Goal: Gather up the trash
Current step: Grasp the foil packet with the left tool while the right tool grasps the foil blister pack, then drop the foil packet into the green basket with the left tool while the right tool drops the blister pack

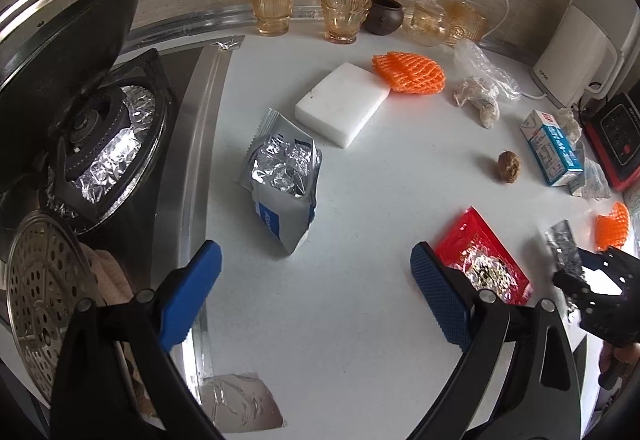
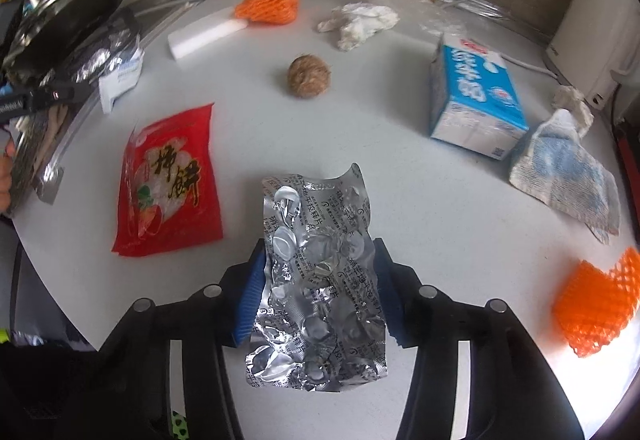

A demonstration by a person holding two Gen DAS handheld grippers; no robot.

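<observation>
Here the right gripper (image 2: 320, 296) clamps a crumpled silver foil blister sheet (image 2: 318, 280) above the white counter (image 2: 380, 143); only the left wrist view shows the left gripper (image 1: 316, 296) wide apart, holding nothing, near a torn silver-and-blue foil pouch (image 1: 282, 175).

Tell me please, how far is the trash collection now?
Early stage. No bin or collected trash is visible. The right tongs hold an empty blister pack. The left tongs are open and empty. Left on the counter: red wrapper, milk carton, foil bag, orange nets.
</observation>
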